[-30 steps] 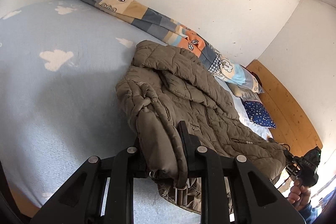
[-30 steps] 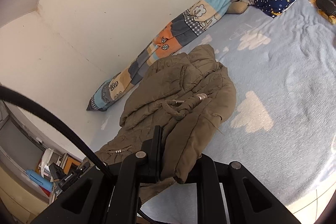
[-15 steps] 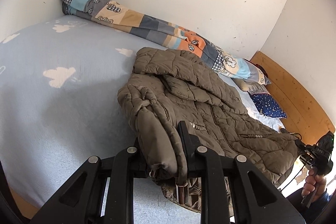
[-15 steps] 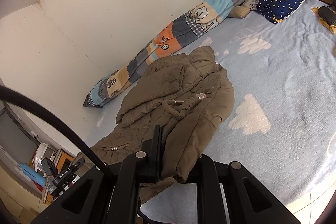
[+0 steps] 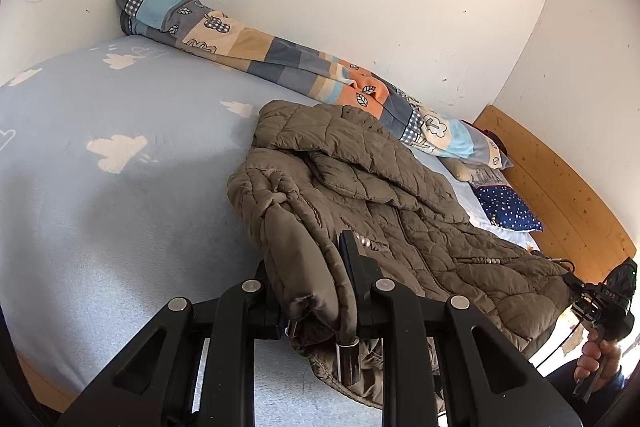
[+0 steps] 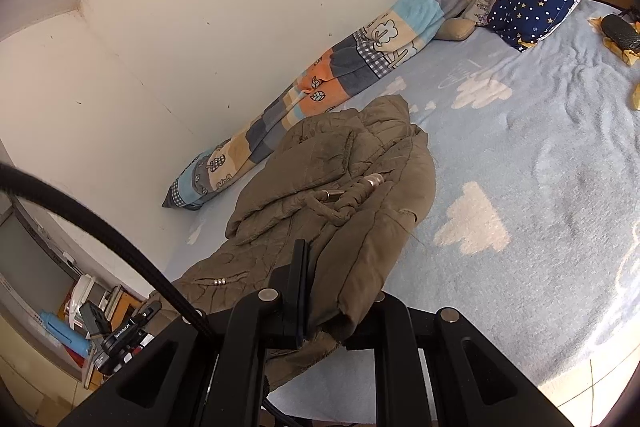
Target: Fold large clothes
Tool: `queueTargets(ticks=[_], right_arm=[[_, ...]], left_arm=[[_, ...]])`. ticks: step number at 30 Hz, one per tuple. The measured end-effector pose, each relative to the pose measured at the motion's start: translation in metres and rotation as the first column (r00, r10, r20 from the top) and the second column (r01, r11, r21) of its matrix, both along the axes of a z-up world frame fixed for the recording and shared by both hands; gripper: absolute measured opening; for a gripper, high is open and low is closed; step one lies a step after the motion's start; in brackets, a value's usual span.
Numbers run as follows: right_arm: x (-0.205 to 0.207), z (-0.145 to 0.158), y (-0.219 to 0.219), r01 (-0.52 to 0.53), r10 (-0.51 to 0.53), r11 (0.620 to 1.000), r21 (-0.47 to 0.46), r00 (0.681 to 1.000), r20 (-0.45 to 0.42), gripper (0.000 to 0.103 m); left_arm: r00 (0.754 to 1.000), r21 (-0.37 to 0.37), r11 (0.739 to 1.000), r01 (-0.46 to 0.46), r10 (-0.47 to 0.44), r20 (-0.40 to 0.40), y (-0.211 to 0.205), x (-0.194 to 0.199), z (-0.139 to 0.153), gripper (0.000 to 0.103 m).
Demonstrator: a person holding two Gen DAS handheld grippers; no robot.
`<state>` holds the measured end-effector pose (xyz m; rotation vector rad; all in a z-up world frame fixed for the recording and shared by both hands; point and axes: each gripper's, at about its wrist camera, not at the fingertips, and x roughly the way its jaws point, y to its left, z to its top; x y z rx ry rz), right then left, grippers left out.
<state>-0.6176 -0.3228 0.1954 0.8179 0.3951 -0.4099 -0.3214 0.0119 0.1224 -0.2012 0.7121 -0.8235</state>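
Note:
A brown quilted jacket [image 5: 360, 187] lies bunched on the light blue bed, its hood toward the wall; it also shows in the right wrist view [image 6: 332, 179]. My left gripper [image 5: 316, 283] is shut on a padded edge of the jacket near the bed's front edge. My right gripper [image 6: 332, 291] is shut on another edge of the jacket at its near end. The right gripper also shows in the left wrist view [image 5: 600, 303] at the far right, held by a hand. A metal drawstring end [image 5: 347, 363] hangs below the left gripper.
The blue sheet with white clouds [image 5: 120, 155] covers the bed. A rolled patchwork quilt [image 5: 280, 63] lies along the white wall. A starry navy pillow [image 6: 532, 3] sits by the wooden headboard [image 5: 560, 195]. Small items [image 6: 620, 35] lie at the bed's far right.
Both grippers have kept their hold on the jacket. The views have shifted a little, the left one tilting so that more of the wall and bed shows; the jacket lies much the same.

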Motion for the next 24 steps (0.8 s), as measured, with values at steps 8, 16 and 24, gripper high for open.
queueTargets(ticks=[8,16,24], right_arm=[[-0.001,0.008,0.007,-0.014,0.014,0.999,-0.03,1.0,0.021,0.012],[-0.009,0.021,0.021,-0.045,0.047,0.997,-0.056,0.998,0.039,0.012],[-0.035,0.029,0.035,-0.058,0.061,0.997,-0.051,0.997,0.056,0.012]], left_arm=[[1.0,-0.026,1.0,-0.009,0.01,0.01,0.005,-0.001,0.009,0.021],[1.0,-0.07,0.998,0.002,0.0,0.025,0.018,-0.02,0.025,0.021],[0.999,-0.067,0.998,-0.01,0.013,0.036,0.03,-0.034,0.041,0.021]])
